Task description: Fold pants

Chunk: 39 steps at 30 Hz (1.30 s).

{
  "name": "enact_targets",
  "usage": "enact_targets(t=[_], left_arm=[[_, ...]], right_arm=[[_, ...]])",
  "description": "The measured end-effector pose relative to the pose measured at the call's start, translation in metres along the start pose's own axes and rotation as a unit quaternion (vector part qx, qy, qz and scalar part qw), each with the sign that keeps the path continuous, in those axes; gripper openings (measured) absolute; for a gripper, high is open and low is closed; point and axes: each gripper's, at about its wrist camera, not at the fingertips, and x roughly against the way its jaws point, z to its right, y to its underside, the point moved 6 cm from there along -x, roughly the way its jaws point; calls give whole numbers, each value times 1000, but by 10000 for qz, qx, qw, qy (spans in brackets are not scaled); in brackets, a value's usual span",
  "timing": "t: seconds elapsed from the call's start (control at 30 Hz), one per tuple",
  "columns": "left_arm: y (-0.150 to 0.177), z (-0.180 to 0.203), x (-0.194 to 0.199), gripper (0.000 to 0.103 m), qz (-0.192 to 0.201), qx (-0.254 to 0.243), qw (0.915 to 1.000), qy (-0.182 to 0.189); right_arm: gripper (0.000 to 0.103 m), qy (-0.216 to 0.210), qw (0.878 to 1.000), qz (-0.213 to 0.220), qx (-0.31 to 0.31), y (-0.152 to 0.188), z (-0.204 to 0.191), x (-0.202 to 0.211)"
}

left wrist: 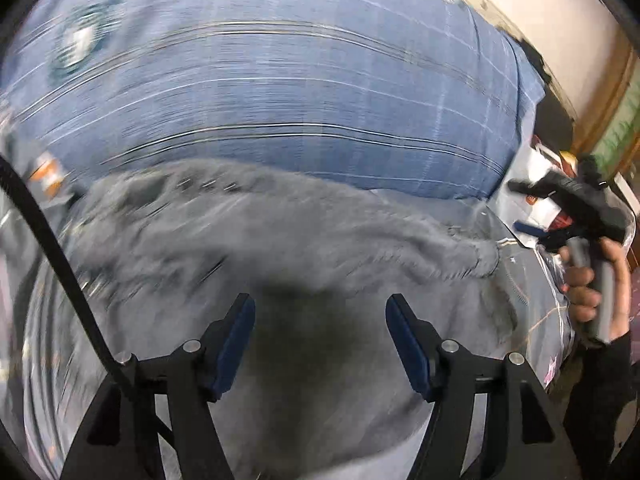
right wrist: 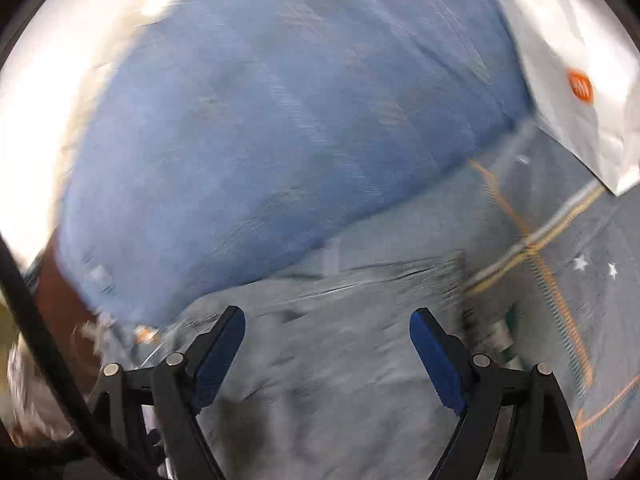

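Grey pants (left wrist: 280, 240) lie spread across the bed, blurred by motion, with one end reaching right toward the bed's edge. My left gripper (left wrist: 320, 320) hovers just above them, open, with nothing between its blue pads (left wrist: 236, 344). At the right edge of the left wrist view a person's hand (left wrist: 588, 288) holds my right gripper (left wrist: 520, 206), open and clear of the cloth. In the right wrist view the pants (right wrist: 340, 340) lie below my right gripper (right wrist: 328, 320), whose jaws stand wide apart and empty.
A big blue checked pillow or duvet (left wrist: 300, 100) (right wrist: 280, 120) lies behind the pants. The grey sheet (right wrist: 560, 260) has orange lines and white stars. A white plastic bag (right wrist: 572, 92) with an orange logo sits at the right. A pale wall (left wrist: 540, 20) is beyond.
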Motion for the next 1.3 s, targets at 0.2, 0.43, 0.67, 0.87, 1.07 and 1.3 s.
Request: enact_targets(t=[0.2, 0.43, 0.67, 0.87, 1.07, 1.3], left_arm=[[-56, 45, -73, 69, -390, -183, 9985, 325], [-78, 76, -157, 69, -972, 146, 9931, 645], [-101, 81, -211, 69, -1467, 562, 9861, 533], [-105, 69, -222, 75, -1777, 1643, 9656, 946], [-106, 65, -235, 75, -1995, 1926, 9597, 461], [-98, 65, -241, 2, -2226, 1852, 9567, -281]], right_arm=[[79, -562, 9960, -189, -674, -14, 64, -53], [58, -483, 9966, -400, -539, -12, 75, -91], [8, -708, 9974, -6, 107, -22, 46, -60], [8, -1385, 9851, 201, 995, -19, 13, -9], [8, -1605, 9755, 55, 1505, -7, -3, -3], [8, -1584, 9727, 21, 1698, -1, -3, 0]])
